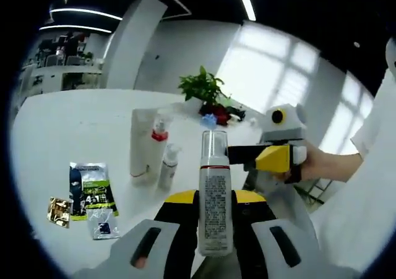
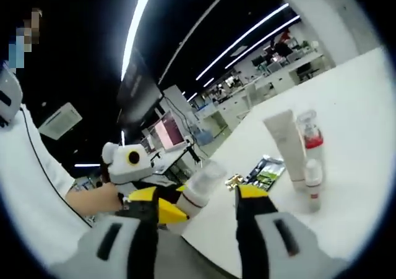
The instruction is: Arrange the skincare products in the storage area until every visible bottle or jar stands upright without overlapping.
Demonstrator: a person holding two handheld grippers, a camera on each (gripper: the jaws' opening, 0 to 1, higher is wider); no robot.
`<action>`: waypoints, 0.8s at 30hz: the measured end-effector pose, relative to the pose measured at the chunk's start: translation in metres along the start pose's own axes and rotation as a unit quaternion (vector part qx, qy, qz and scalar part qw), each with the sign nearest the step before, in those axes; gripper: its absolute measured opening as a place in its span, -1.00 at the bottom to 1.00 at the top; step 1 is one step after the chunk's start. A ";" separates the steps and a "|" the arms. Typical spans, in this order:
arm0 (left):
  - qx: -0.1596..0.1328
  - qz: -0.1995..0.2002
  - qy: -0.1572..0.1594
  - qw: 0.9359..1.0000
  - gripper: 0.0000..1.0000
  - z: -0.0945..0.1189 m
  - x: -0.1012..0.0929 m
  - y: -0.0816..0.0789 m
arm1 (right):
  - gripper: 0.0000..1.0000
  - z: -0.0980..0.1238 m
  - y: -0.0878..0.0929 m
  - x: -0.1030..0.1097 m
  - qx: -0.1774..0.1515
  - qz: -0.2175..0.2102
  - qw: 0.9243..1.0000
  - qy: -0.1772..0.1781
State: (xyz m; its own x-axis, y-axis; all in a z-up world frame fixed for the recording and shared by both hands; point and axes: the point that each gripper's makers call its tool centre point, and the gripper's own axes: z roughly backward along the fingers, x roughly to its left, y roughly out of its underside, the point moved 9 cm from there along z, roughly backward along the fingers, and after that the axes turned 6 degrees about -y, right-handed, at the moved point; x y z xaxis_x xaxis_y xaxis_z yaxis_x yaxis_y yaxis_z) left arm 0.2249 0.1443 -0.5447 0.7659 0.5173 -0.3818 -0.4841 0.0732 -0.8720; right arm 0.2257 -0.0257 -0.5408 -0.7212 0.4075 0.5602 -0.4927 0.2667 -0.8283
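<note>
My left gripper (image 1: 215, 198) is shut on a silver-labelled foam pump bottle (image 1: 214, 161) with a clear cap, held upright above the white table (image 1: 62, 124). The right gripper (image 1: 250, 155), in a person's hand, comes in from the right with a jaw close to the bottle's neck. In the right gripper view my right gripper (image 2: 199, 193) stands open, and the pump bottle (image 2: 199, 191) shows between its jaws, held by the left gripper (image 2: 162, 212). On the table stand a white tube (image 1: 143, 149), a red-collared spray bottle (image 1: 159, 133) and a small white bottle (image 1: 168, 166).
Flat sachets (image 1: 93, 192) and a gold packet (image 1: 59, 211) lie on the table to the left. A potted plant (image 1: 201, 87) sits at the far side. The tube (image 2: 286, 146), spray bottle (image 2: 309, 133) and small bottle (image 2: 314, 180) stand together beside the sachets (image 2: 263, 171).
</note>
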 end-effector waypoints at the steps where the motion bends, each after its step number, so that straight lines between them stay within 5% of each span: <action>1: -0.004 0.001 0.004 1.000 -0.67 0.001 -0.001 0.000 | 0.01 0.000 -0.001 0.000 -0.005 -0.004 1.000 0.000; 12: -0.019 0.004 0.028 0.999 -0.66 0.003 -0.012 -0.003 | -0.49 -0.003 -0.006 0.008 -0.042 -0.031 0.998 -0.033; 18: -0.019 -0.004 0.032 0.999 -0.66 0.001 -0.013 -0.004 | -0.53 -0.004 -0.008 0.011 -0.049 -0.024 0.998 -0.035; 24: 0.020 -0.047 0.015 0.999 -0.64 -0.002 -0.013 -0.004 | -0.56 -0.007 -0.009 0.014 -0.024 0.011 0.999 -0.018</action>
State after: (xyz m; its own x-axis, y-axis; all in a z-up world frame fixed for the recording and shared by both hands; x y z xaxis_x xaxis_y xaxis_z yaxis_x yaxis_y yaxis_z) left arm 0.2176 0.1351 -0.5367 0.8211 0.4808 -0.3075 -0.4249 0.1554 -0.8918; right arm 0.2235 -0.0166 -0.5259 -0.7494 0.3823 0.5406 -0.4527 0.3001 -0.8397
